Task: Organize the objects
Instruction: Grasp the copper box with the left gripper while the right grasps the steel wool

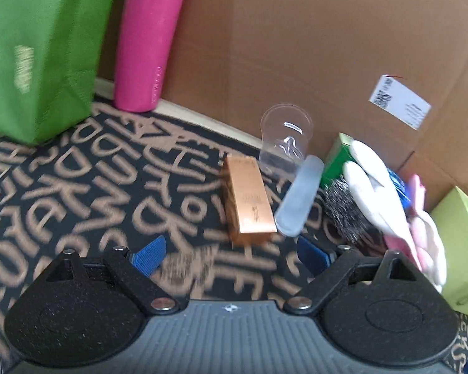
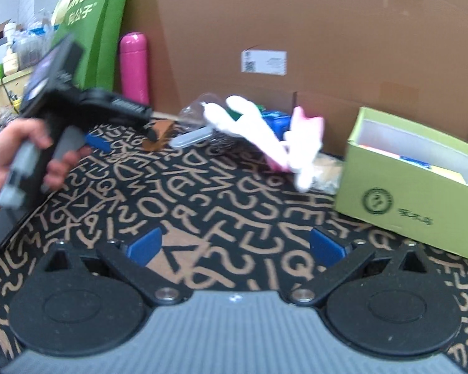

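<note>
My left gripper (image 1: 231, 254) is open and empty over the patterned mat. Just ahead of its blue pads lies a copper-coloured box (image 1: 249, 202). Beside the box are a pale oblong case (image 1: 299, 196), a clear plastic cup (image 1: 285, 137), a steel scrubber (image 1: 346, 212) and a white and pink plush toy (image 1: 390, 193). My right gripper (image 2: 235, 246) is open wide with only mat between its fingers. The plush toy (image 2: 296, 143) lies farther ahead of it, and an open lime-green box (image 2: 405, 193) stands to its right. A person's hand (image 2: 9, 152) holds the left tool at the left edge.
A tall cardboard wall (image 2: 296, 15) closes off the back. A pink bottle (image 1: 149, 40) and a green bag (image 1: 37, 53) stand at the back left. A small green carton (image 1: 337, 159) sits behind the scrubber. The lime-green box (image 1: 461, 249) holds several items.
</note>
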